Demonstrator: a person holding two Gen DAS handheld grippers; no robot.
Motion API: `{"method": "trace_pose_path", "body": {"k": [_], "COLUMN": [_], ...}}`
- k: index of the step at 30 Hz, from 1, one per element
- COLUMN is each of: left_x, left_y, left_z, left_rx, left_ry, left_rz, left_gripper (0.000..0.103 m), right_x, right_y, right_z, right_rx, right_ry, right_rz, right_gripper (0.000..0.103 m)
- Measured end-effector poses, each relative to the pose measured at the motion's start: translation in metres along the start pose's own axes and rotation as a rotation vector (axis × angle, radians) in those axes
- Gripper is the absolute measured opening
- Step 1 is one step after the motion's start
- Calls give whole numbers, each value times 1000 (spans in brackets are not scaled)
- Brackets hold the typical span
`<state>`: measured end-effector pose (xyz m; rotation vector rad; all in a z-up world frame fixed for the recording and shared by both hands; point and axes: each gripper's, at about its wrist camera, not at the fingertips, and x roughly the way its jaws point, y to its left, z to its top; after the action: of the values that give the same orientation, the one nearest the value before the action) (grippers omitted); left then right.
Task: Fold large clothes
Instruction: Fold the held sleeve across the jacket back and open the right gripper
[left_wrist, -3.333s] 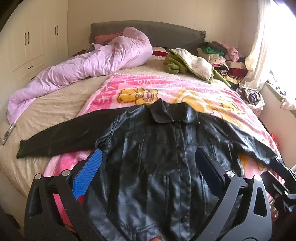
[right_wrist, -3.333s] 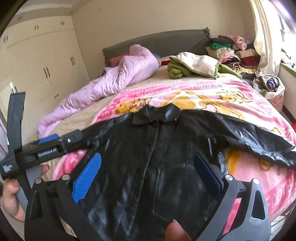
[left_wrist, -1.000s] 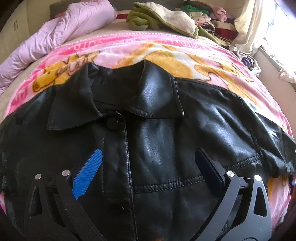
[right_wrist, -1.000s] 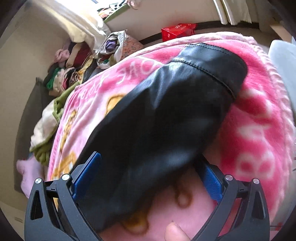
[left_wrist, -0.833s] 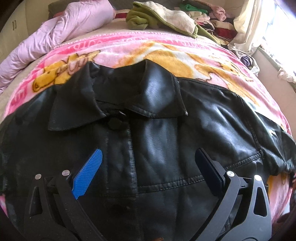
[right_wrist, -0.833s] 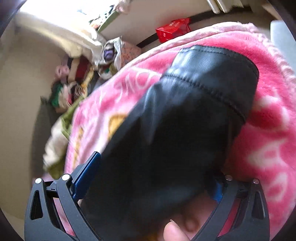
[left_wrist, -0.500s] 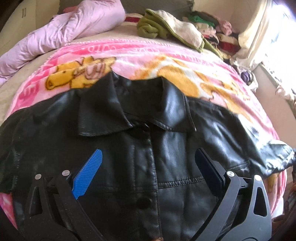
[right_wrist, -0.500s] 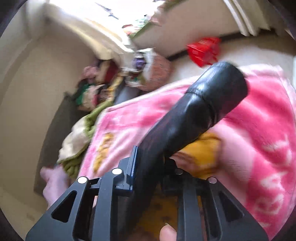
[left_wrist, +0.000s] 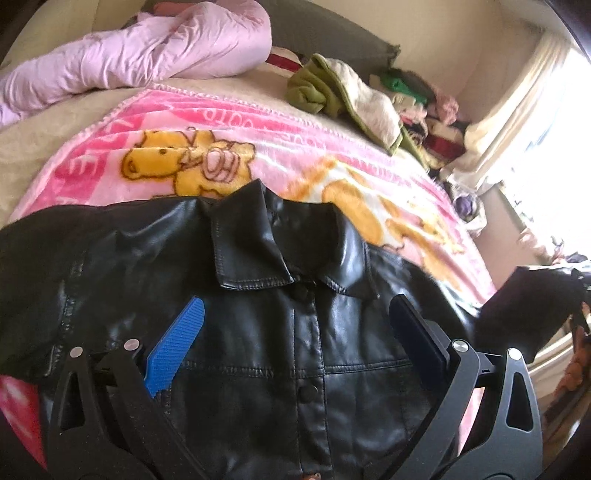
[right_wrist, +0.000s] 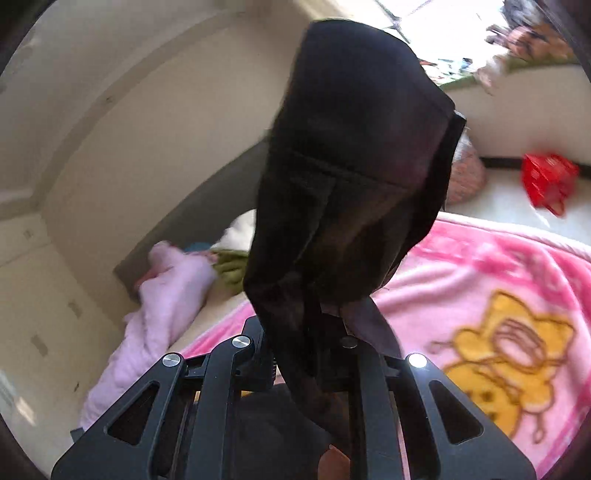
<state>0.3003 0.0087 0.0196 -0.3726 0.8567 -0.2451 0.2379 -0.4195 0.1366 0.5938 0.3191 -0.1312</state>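
Note:
A black leather jacket (left_wrist: 258, 332) lies front up on a pink cartoon blanket (left_wrist: 207, 147) on the bed, collar toward the headboard. My left gripper (left_wrist: 295, 325) is open and hovers just over the jacket's chest, below the collar. My right gripper (right_wrist: 306, 354) is shut on the jacket's right sleeve (right_wrist: 351, 166), which stands up in front of the camera, lifted off the blanket. The raised sleeve also shows at the right edge of the left wrist view (left_wrist: 532, 306).
A lilac duvet (left_wrist: 140, 59) lies bunched near the headboard. A green and cream garment (left_wrist: 343, 92) and a heap of clothes (left_wrist: 424, 107) sit at the far right of the bed. A red bag (right_wrist: 546, 181) lies on the floor by the wall.
My right gripper has closed on the sleeve end and lifted it up off the blanket. My left gripper has drawn back a little over the jacket's chest.

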Motion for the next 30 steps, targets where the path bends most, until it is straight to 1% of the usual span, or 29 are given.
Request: {"method": "trace_pose_path", "body": {"k": [2, 5, 7, 10, 11, 14, 16, 18, 20, 23, 24, 28, 30], "left_x": [-7, -15, -20, -23, -25, -34, -41, -47, -53, -58, -58, -60, -58], "left_y": [12, 26, 33, 46, 49, 58, 66, 77, 89, 107, 112, 133, 137], "left_z": [3, 5, 5, 3, 3, 4, 4, 3, 1, -1, -1, -5, -7], "left_rx": [-50, -103, -138, -199, -212, -229, -243, -264, -288, -338, -355, -452, -489], "left_ry": [-8, -24, -32, -25, -26, -55, -74, -91, -109, -138, -145, -178, -174], "left_rz": [-50, -107, -139, -226, -241, -246, -267, -290, -295, -283, -286, -350, -390], "left_gripper": [94, 94, 94, 94, 94, 94, 94, 94, 94, 94, 94, 94, 94], "right_x": [2, 1, 4, 8, 9, 8, 15, 23, 33, 49, 60, 80, 80], "right_y": [20, 59, 86, 119, 132, 154, 173, 185, 191, 197, 192, 197, 204], "right_z": [-2, -12, -22, -41, -51, -75, -97, -118, -137, -169, -173, -210, -232], "right_rx": [-36, -122, -180, -259, -297, -366, -410, -446, -473, -510, -521, -569, -594], "right_ry": [8, 18, 37, 71, 94, 150, 200, 248, 302, 375, 394, 469, 493], "right_rz": [35, 116, 179, 281, 329, 424, 473, 499, 509, 498, 491, 472, 461], "right_gripper": [14, 14, 14, 14, 14, 14, 14, 14, 14, 14, 14, 14, 14]}}
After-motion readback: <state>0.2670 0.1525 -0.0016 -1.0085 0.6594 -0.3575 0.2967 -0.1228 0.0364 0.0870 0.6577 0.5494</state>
